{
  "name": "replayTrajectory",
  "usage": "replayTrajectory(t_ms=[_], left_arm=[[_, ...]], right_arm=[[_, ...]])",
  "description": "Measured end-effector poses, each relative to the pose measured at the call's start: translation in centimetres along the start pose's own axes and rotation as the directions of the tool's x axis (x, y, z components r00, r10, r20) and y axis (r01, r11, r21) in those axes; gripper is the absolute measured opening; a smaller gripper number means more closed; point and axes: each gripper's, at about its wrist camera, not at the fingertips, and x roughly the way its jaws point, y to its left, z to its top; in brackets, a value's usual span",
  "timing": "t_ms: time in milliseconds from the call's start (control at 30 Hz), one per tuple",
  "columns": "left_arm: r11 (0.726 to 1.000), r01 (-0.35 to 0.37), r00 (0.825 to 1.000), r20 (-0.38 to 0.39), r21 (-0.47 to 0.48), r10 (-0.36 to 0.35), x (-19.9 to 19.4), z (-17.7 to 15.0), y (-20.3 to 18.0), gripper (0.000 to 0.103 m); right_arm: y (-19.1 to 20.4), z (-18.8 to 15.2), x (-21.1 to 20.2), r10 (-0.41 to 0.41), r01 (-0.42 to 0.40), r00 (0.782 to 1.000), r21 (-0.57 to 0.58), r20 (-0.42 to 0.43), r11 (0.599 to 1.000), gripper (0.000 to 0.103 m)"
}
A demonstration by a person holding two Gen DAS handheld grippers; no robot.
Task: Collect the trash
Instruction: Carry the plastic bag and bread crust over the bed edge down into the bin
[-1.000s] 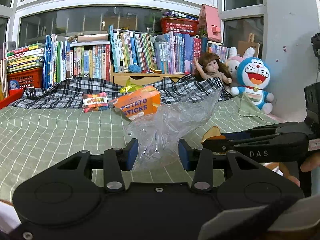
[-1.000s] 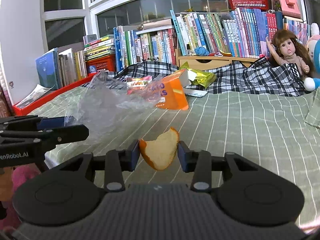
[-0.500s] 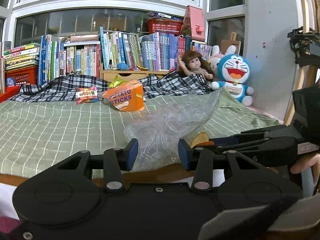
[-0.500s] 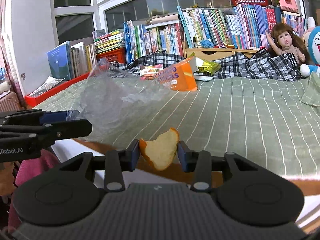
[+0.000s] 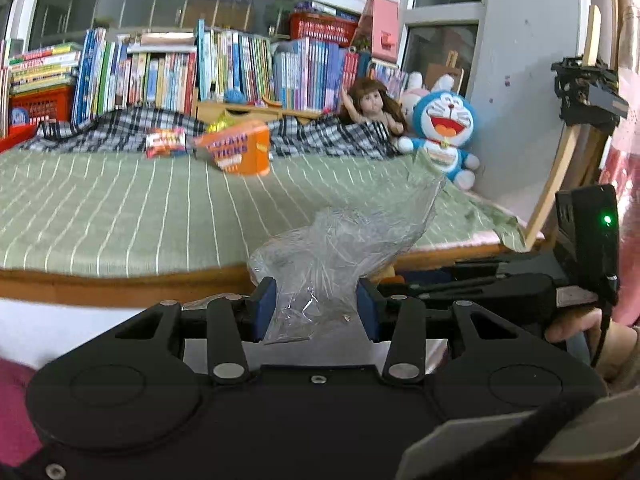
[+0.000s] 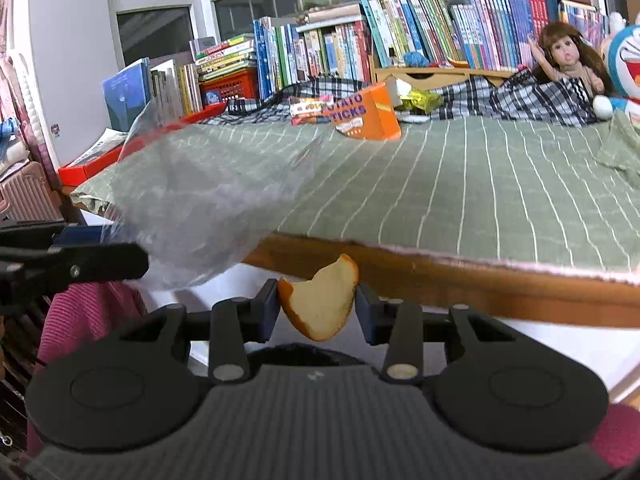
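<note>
Currently a crumpled clear bag (image 5: 340,252) is pinched between the pads of the left gripper (image 5: 316,308), and an orange peel (image 6: 320,300) is clamped in the right gripper (image 6: 316,308). Both are held off the near edge of the bed (image 6: 460,184), over the floor. Well back on the bed, an orange box (image 6: 364,116) and a candy wrapper (image 5: 166,142) are left uncollected, with a yellow-green wrapper (image 6: 420,100) just behind the box.

Several slips can be foreseen. The bag is gripped by bunched film only, so its mouth is likely to be found shut when the peel is offered, and the peel could be dropped to the floor. The thin film could also be pulled free under a tug. The peel is held by its edges; it could be twisted out by a sharp move.
</note>
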Motion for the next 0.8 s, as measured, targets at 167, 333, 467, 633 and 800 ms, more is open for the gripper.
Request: replayTrajectory(t_ms=[167, 333, 467, 633, 800], left_arm=[[1.0, -0.008, 0.997, -0.076, -0.009, 0.008, 0.9, -2.0, 0.0, 0.041], [0.996, -0.075, 0.984, -0.164, -0.043, 0.067, 3.6, -3.6, 0.7, 0.041], [0.984, -0.129, 0.959, -0.27, -0.126, 0.091, 7.0, -4.7, 1.9, 0.041], [0.968, -0.185, 0.917, -0.384, -0.171, 0.108, 11.8, -7.0, 3.3, 0.041], [0.956, -0.233, 0.875, -0.467, -0.179, 0.126, 15.3, -9.1, 4.6, 0.041]], right_arm=[[0.1, -1.7, 0.9, -0.029, 0.028, 0.998, -0.023, -0.052, 0.999, 0.046], [-0.3, -3.5, 2.8, -0.048, 0.047, 0.991, -0.008, -0.124, 0.999, 0.046], [-0.6, -4.7, 4.6, -0.048, 0.051, 0.984, 0.016, -0.172, 0.999, 0.046], [-0.9, -6.2, 6.9, -0.049, 0.06, 0.971, 0.042, -0.232, 0.997, 0.047], [-1.2, -7.6, 9.0, -0.051, 0.068, 0.956, 0.05, -0.289, 0.996, 0.047]])
